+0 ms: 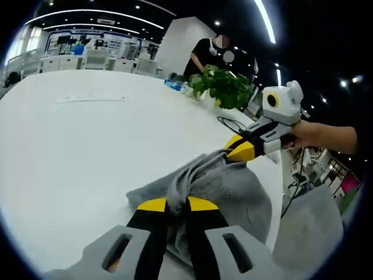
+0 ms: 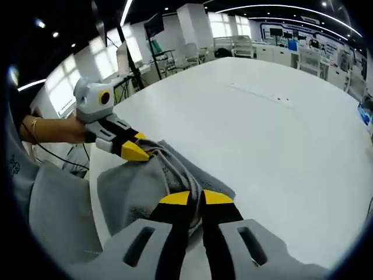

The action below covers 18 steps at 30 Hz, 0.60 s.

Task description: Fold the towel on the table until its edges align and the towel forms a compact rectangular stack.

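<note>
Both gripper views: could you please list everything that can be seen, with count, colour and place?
Soft grey terry towel: one, grey, bunched on the table edge, pinched at two spots.
Large white table: one, white, under the towel.
Leafy green plant: one, green, far side of the table in the left gripper view.
Black cable: one, black, on the table beside the plant.
Person in dark clothes: one, behind the plant.
Left tool: one, yellow-tipped black jaws, shut on the towel.
Right tool: one, same colours, shut on the towel.
Hand: holding the right tool.
</note>
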Each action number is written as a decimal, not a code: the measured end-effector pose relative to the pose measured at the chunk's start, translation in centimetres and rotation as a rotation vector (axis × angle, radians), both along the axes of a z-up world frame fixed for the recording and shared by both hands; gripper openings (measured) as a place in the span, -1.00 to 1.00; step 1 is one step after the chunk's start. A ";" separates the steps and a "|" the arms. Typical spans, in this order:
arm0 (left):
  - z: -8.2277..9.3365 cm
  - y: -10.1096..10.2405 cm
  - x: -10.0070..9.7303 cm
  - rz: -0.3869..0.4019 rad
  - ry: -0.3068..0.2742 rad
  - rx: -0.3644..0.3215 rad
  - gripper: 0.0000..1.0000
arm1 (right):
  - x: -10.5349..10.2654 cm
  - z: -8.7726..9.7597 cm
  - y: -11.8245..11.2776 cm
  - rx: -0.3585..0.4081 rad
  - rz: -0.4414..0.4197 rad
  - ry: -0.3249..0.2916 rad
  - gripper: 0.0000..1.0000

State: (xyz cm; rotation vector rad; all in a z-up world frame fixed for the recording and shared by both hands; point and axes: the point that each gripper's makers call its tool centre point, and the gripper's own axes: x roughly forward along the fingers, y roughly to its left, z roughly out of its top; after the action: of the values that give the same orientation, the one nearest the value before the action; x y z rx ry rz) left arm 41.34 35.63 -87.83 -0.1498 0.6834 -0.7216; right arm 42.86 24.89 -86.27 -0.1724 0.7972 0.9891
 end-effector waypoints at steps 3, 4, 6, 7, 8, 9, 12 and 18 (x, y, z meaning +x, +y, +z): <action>0.2 0.4 0.3 0.041 0.006 -0.008 -0.71 | 0.4 -0.2 -0.1 -0.001 -0.026 0.010 -0.89; 0.3 0.6 0.4 0.052 0.005 -0.014 -0.67 | 0.4 -0.1 -0.1 0.004 -0.033 0.017 -0.88; 0.6 1.0 0.3 0.059 0.003 -0.029 -0.60 | 0.3 0.3 0.0 0.036 -0.038 0.024 -0.86; 0.7 1.1 0.3 0.058 0.004 -0.035 -0.55 | 0.3 0.6 0.0 0.055 -0.052 0.026 -0.85; 0.9 1.2 0.2 0.053 0.002 -0.049 -0.50 | 0.5 0.8 -0.1 0.063 -0.065 0.023 -0.84; 1.1 1.3 0.1 0.052 0.002 -0.060 -0.46 | 0.7 1.1 -0.3 0.074 -0.080 0.023 -0.82; 1.5 1.7 0.0 0.061 -0.001 -0.077 -0.30 | 1.0 2.0 -0.6 0.114 -0.109 0.017 -0.74; 0.8 2.8 0.0 0.096 0.010 -0.047 -0.24 | 0.4 2.3 -1.2 0.166 -0.126 0.037 -0.58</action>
State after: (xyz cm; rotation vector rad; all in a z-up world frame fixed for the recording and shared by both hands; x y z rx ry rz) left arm 41.36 38.40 -87.07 -0.2282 0.6646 -0.6450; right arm 43.24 23.73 -83.97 0.0394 0.7470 0.9365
